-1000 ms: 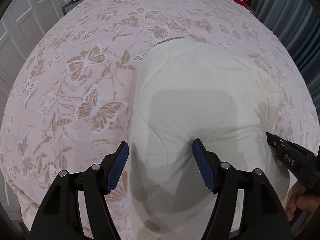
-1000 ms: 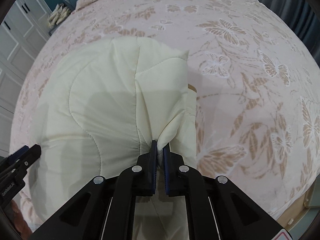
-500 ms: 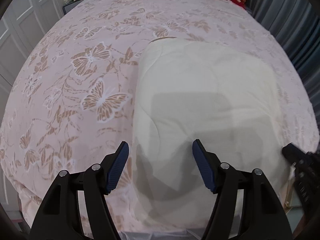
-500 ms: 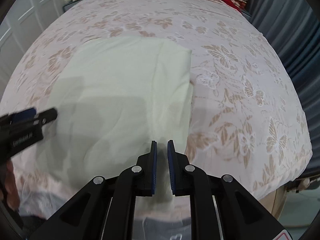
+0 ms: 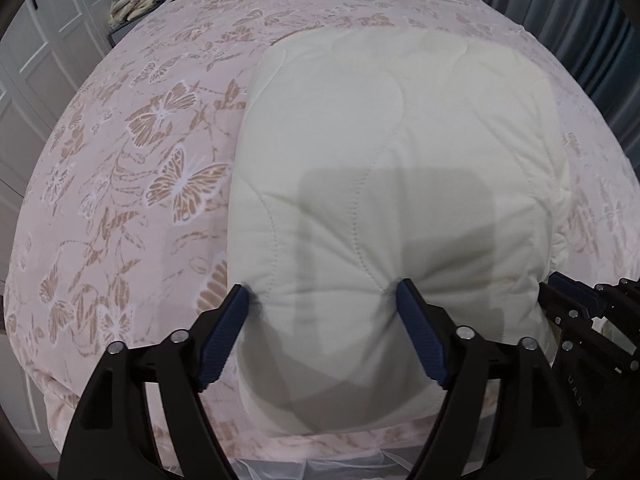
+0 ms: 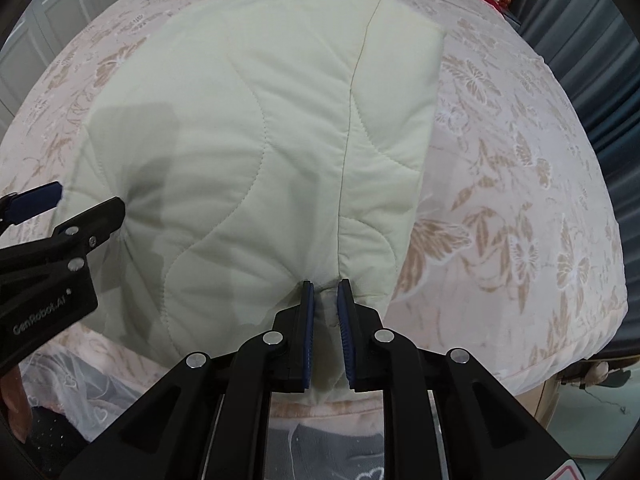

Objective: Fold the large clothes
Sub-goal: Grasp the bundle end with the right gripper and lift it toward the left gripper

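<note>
On the near edge of the bed (image 5: 120, 184), over its pink butterfly-print cover: one cream quilted blanket (image 5: 400, 168), folded to a thick rectangle, its front edge hanging slightly past the mattress. Left claw (image 5: 324, 312): jaws spread wide, blue pads pressed into the blanket's near-left corner on either side of a bulge of padding, not closed on it. Right claw (image 6: 325, 300): jaws nearly together, a thin pinch of the near-right edge apparently between them, though a narrow gap shows. Risks, as judged: the wide left jaws may slide off the puffy padding if lifted before closing; the right pinch looks shallow and may take only the top layer, so the fold could peel apart; the overhanging edge could drag the bundle toward the floor; uneven lifting would skew the next fold. Writing: "GenRobot.AI" legible on the left claw's body in the right view; letters on the right claw's body in the left view, too dim to read.
</note>
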`<action>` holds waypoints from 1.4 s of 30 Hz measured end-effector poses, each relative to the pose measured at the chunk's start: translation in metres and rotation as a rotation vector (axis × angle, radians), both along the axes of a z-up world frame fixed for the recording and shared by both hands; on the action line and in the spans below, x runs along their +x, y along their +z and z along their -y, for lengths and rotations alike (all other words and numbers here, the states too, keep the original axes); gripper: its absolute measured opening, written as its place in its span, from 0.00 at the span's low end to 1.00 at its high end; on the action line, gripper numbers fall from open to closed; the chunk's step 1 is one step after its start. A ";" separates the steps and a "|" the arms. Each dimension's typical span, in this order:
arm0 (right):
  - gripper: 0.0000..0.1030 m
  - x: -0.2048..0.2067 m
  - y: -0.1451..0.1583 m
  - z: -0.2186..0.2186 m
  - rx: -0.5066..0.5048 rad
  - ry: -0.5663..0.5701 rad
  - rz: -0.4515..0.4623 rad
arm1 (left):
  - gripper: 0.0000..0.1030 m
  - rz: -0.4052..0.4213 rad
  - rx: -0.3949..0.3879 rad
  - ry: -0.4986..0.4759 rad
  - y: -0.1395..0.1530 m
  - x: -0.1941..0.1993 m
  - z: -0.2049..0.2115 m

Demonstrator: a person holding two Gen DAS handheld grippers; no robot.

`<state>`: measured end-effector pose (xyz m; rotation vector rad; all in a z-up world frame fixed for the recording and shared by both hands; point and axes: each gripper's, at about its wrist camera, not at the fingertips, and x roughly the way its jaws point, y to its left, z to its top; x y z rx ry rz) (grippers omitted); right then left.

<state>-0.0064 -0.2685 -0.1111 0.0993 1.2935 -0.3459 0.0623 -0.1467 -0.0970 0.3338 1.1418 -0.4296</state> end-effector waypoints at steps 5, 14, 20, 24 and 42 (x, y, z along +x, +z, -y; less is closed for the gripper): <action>0.16 0.005 -0.012 0.002 -0.012 0.002 -0.007 | 0.79 0.017 0.020 -0.003 -0.007 0.001 0.003; 0.16 0.008 -0.021 0.007 0.015 -0.020 0.019 | 0.84 0.044 0.040 0.003 -0.013 0.002 0.009; 0.16 0.007 -0.022 0.008 0.024 -0.032 0.037 | 0.85 0.063 0.050 0.008 -0.015 0.000 0.011; 0.17 0.000 -0.010 0.015 0.069 -0.064 0.078 | 0.86 0.078 0.061 0.009 -0.011 0.000 0.011; 0.83 -0.025 -0.034 0.075 0.517 -0.315 0.219 | 0.96 -0.313 -0.380 0.232 -0.033 0.045 -0.077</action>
